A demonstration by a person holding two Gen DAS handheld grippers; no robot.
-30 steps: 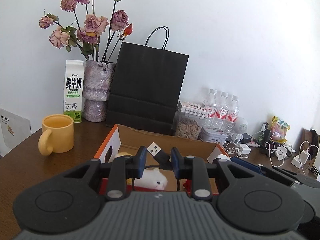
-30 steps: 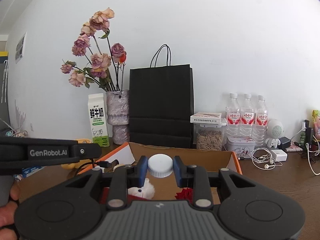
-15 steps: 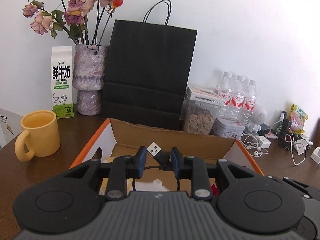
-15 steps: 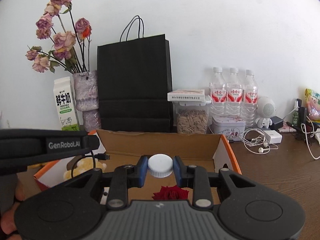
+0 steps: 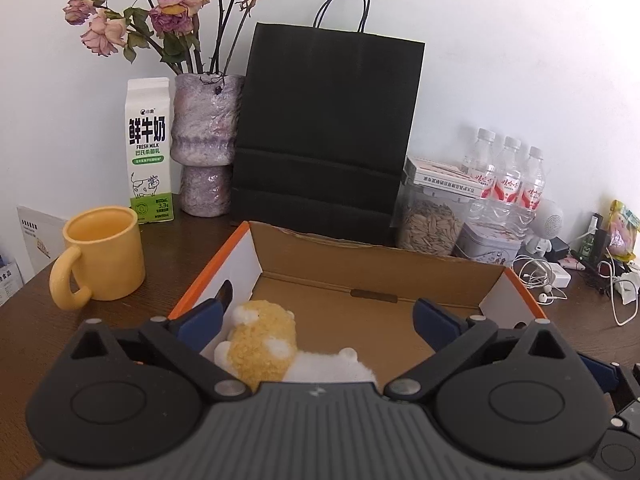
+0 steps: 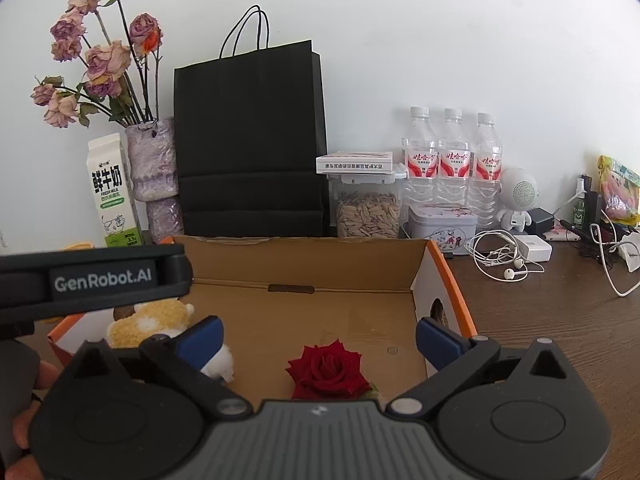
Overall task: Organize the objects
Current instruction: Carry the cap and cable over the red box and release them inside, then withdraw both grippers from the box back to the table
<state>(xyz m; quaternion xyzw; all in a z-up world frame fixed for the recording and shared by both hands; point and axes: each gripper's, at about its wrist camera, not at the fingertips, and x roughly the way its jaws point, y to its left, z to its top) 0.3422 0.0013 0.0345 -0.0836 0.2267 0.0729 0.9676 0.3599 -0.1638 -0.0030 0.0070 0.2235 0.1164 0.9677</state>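
We log 2 tools, left tool [image 5: 316,320] & right tool [image 6: 318,334], both released, over cardboard box [image 6: 304,250] w/ plush toy [image 5: 262,342], red rose [image 6: 326,368].

1. I get bright, even daylight in both views; the wall [image 5: 500,40] is nearly washed out.
2. Shadows are soft, darkest inside the box [image 6: 304,276] and behind the bag [image 5: 324,128].
3. Fisheye bending curves the edges, with dark corners.
4. Focus is sharp throughout; no motion blur.
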